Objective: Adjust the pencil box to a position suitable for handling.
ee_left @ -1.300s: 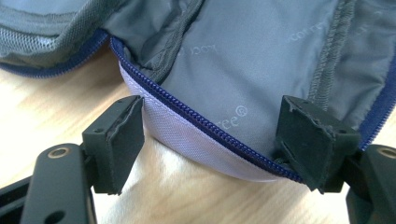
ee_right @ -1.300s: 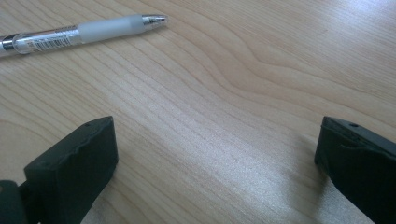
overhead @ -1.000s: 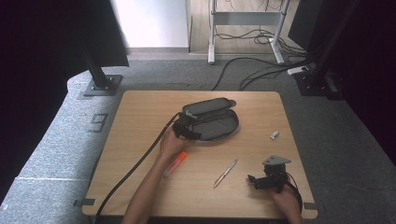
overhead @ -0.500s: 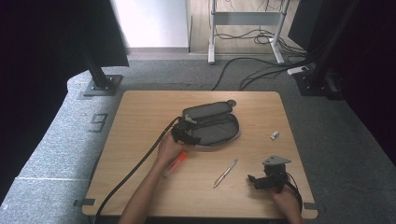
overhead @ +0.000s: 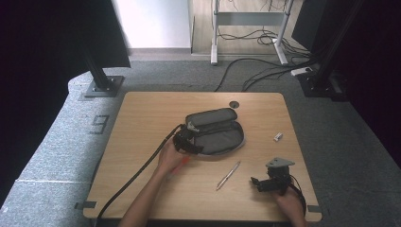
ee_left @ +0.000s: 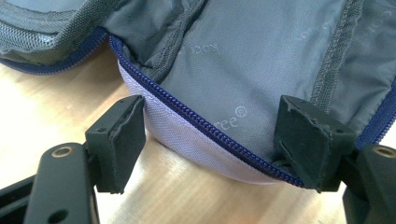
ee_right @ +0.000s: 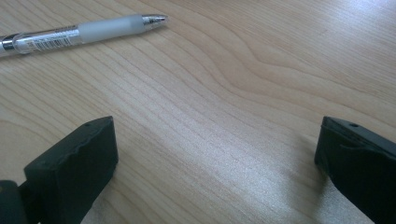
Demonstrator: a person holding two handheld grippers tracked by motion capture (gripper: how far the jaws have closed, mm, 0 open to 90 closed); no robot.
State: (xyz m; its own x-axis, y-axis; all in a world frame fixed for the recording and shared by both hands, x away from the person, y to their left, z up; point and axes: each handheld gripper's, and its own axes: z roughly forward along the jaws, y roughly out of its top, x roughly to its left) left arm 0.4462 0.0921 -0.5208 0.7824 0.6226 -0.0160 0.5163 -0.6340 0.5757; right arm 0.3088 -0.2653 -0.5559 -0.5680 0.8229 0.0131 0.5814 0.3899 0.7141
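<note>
Fingers of left gripper stand spread, straddling the zippered edge (blue teeth) of the open grey pouch lying mid-surface. Right gripper: fingers spread over bare wood, pen nearby.

Office: desk legs, floor cables

The grey woven-cloth pencil case looks matt, with coarse ribbed seams, a blue toothed zip and a paler lilac fabric rim. The light wooden table is smooth with a faint sheen over its grain. The clear plastic pen is glossy, its grip frosted, its tip metallic.
</note>
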